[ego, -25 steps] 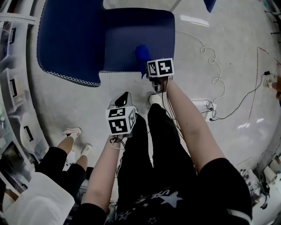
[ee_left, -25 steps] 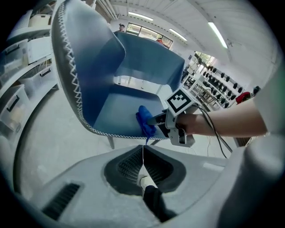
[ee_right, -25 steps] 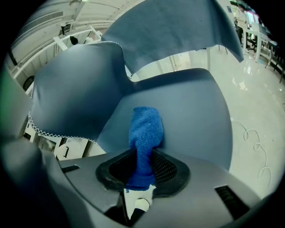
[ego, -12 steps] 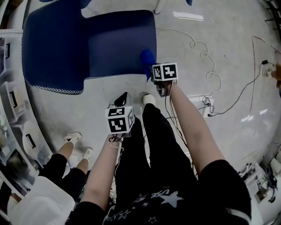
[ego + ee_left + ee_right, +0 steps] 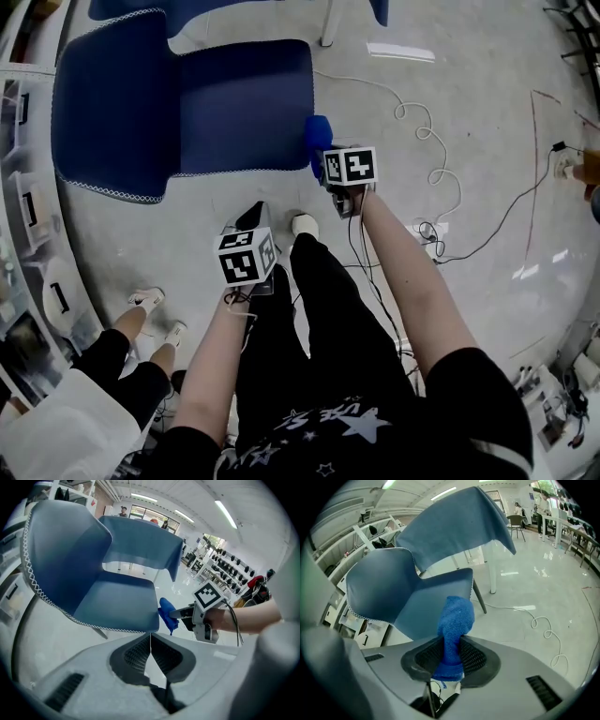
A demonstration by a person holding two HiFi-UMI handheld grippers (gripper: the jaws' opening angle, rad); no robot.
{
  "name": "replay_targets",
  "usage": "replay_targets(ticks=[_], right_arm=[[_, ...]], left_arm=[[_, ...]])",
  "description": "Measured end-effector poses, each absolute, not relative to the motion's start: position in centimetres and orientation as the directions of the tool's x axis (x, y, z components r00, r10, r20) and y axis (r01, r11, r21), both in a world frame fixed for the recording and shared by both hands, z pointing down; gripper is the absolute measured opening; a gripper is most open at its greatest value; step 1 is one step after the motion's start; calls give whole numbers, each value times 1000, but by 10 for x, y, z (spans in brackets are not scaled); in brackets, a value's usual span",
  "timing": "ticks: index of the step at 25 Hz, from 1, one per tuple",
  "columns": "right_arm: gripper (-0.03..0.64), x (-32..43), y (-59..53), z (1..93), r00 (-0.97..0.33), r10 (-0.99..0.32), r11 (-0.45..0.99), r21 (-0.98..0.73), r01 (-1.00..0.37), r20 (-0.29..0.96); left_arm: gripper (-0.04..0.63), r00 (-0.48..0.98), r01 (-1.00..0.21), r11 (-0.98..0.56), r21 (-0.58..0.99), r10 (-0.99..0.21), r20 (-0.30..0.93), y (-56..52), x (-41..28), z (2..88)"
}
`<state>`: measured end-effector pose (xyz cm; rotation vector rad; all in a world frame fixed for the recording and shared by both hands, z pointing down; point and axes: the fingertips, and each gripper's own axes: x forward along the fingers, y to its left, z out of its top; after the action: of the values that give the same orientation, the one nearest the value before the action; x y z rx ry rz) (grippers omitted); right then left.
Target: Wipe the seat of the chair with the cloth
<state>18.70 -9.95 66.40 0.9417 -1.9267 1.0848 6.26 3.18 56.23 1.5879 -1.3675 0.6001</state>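
The blue chair has its seat and backrest at the upper left of the head view. My right gripper is shut on a bright blue cloth, held just off the seat's near right corner and apart from it. In the right gripper view the cloth stands up bunched between the jaws, with the seat behind it. My left gripper hangs lower, short of the chair, shut with nothing in it. The left gripper view shows the seat, the cloth and the right gripper beside it.
Another person's legs and white shoes stand at the lower left. Shelving runs along the left edge. Cables and a power strip lie on the floor to the right. A white leg rises behind the chair.
The right gripper with the cloth has come off the seat's front corner and now sits beside its edge. The left gripper has kept its place below the chair.
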Motion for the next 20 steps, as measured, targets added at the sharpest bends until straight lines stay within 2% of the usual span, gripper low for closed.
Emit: replay_targets(ticks=[7,16,20], right_arm=[[103,179,-126,587,-520,-313,476,-342,-810,795],[103,162,-102,481,-581,-370,563,-323,-761,725],[101,157,-70,439,-601,-403,569,-325,-755,690]], left_arm=[[20,240,-955,11,298,-562,791,13,54,512],[20,217,-923,111,369,-641,737,29,28,456],[20,238,-935,43,352,-661,712,53,25,426]])
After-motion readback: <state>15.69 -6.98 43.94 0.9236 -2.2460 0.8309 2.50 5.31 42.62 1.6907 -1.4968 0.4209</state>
